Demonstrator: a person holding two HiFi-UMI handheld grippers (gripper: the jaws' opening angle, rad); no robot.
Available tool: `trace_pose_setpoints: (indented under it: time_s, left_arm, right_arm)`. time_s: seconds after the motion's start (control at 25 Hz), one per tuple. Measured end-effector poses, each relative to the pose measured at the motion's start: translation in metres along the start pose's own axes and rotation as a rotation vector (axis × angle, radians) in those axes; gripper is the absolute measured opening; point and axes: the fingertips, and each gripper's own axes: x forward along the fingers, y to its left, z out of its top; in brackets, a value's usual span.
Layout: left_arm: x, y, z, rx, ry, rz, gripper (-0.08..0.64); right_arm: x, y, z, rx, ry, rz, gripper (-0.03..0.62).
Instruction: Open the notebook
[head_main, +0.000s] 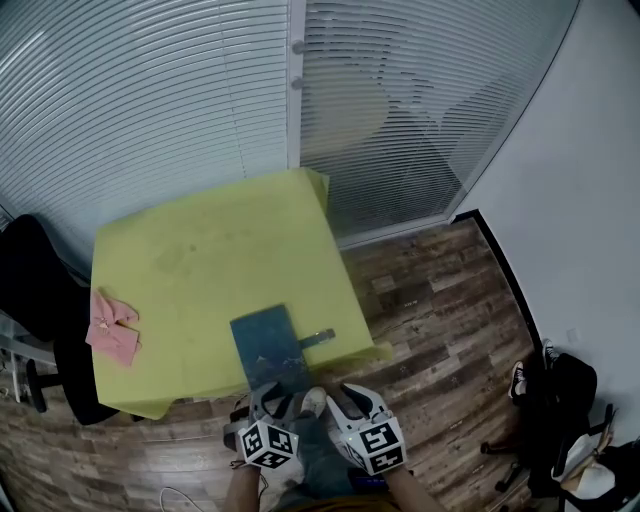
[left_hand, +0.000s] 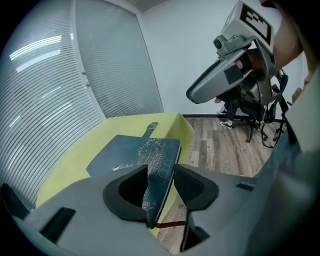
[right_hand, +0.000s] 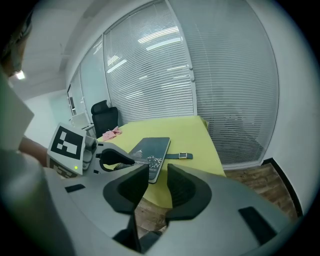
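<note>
Notebook (left_hand: 142, 155): closed, lengthwise ahead of left gripper (left_hand: 161, 172), near edge inside its wide, unclamped jaws.
Right gripper (right_hand: 157, 170): open, empty, beside.

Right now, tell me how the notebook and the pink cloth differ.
The notebook is dark teal, flat and stiff-looking; the pink cloth is crumpled. The notebook lies at the near edge of the yellow table; the pink cloth lies at its left edge. The notebook's near corner stands between the jaws of the left gripper; nothing touches the pink cloth. Both rest on that table.
</note>
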Motion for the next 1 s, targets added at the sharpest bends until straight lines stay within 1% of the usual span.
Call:
trace_pose_setpoints:
  time_s: [0.16, 0.52, 0.68, 1.0]
  left_arm:
    - [-0.004, 0.002, 0.001, -0.02, -0.014, 0.001, 0.183]
    - [-0.011, 0.003, 0.007, -0.005, -0.031, 0.018, 0.183]
    - [-0.015, 0.006, 0.009, -0.018, -0.041, 0.027, 0.181]
    - [-0.023, 0.006, 0.011, -0.018, -0.055, 0.044, 0.163]
  right_arm:
    - [-0.002, 0.002, 0.005, -0.004, -0.012, -0.01, 0.129]
    - [-0.007, 0.007, 0.008, -0.005, -0.016, -0.005, 0.127]
    - [-0.007, 0.01, 0.011, -0.011, -0.021, -0.006, 0.127]
    - [-0.016, 0.018, 0.014, -0.024, -0.032, -0.009, 0.126]
